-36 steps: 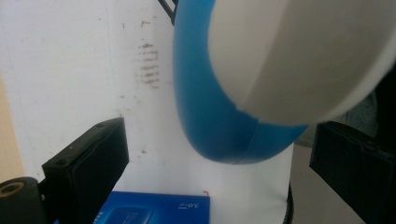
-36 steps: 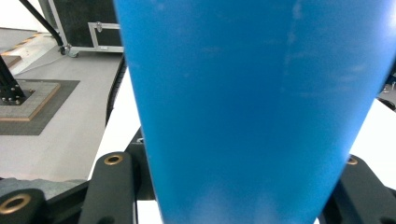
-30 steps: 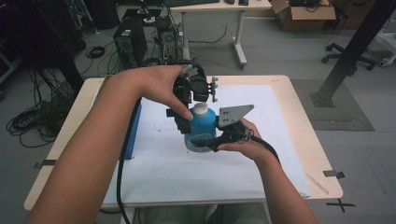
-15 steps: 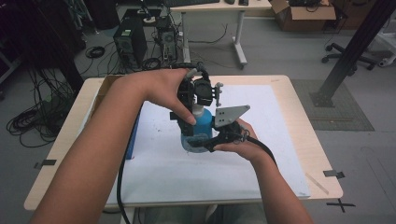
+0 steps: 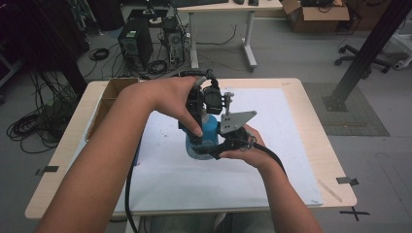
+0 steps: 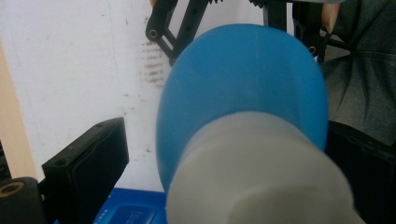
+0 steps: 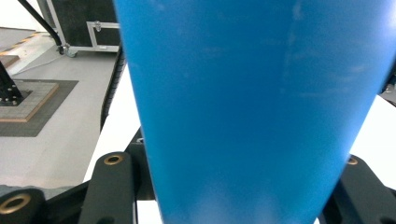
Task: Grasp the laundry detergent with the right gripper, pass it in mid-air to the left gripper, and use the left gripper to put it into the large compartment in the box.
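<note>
Blue plastic bottle stands upright on the table, clamped low on its body by the right tongs, and over the last second the left tongs have come down over its white cap. Their jaws flank the cap but grip is unclear, so uncapping looks imminent; no label is readable.

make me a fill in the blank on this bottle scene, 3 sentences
1. The body of the bottle is coloured ____.
2. The right hand-held gripper is shut on the bottle's ____ part.
3. The left hand-held gripper has its jaws on either side of the bottle's white ____.

Missing words: blue; lower; cap
</note>
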A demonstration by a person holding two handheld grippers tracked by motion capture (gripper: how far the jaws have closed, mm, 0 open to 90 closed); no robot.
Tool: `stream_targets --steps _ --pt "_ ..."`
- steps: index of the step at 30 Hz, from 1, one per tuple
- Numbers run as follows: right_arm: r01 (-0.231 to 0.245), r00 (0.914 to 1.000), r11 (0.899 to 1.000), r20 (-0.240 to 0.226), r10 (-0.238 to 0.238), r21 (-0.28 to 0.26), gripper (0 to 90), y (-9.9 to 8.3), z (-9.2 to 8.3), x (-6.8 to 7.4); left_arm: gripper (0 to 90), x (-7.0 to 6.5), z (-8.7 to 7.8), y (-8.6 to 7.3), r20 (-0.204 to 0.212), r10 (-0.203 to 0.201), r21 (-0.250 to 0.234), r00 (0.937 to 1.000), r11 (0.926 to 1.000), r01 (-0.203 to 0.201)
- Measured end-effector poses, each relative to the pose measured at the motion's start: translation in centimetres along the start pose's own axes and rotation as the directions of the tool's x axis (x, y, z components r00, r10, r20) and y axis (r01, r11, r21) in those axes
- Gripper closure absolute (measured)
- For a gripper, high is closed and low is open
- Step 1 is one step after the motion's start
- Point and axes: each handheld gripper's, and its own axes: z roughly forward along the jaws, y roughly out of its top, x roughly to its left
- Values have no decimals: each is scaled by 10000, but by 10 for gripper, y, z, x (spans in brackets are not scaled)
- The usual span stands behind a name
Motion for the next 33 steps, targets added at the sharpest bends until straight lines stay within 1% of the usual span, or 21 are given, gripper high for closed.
stream_targets --steps 3,4,6,8,13,15,16,24,27,28,33 --pt "-14 10000 10000 -4 14 -2 443 0 0 0 50 -1 0 0 -56 -38 -4 10000 10000 38" --pt "-20 10000 10000 6 20 19 443 0 0 0 51 -1 -1 0 -136 -84 55 9999 9999 85" --pt "-2 10000 10000 20 2 7 443 0 0 0 56 0 0 -1 -251 -141 21 9996 9999 141" --pt "-1 10000 10000 38 1 -13 443 0 0 0 62 0 0 -1 -268 -181 60 9995 9998 183" --pt "8 10000 10000 22 -8 -11 443 1 -1 0 78 0 0 1 -228 -123 -58 9997 9999 122" --pt "2 10000 10000 25 -2 -23 443 1 -1 0 82 -1 -1 1 -230 -132 -49 9996 9999 131" --pt "20 10000 10000 39 -20 -15 443 1 -1 0 84 -1 0 2 -231 -212 -124 9995 9997 209" --pt "21 10000 10000 19 -21 -80 443 3 -2 0 78 0 3 3 -174 -278 -34 9995 9996 277" --pt "32 10000 10000 22 -31 -77 443 3 -2 0 79 0 3 3 -176 -234 -74 9996 9997 232" --pt "51 10000 9999 18 -50 -106 443 3 -2 0 82 0 3 3 -185 -140 -1 9997 9999 140" --pt "30 10000 9999 28 -30 -95 443 3 -2 -1 123 -1 3 4 -219 -83 4 9997 10000 83"
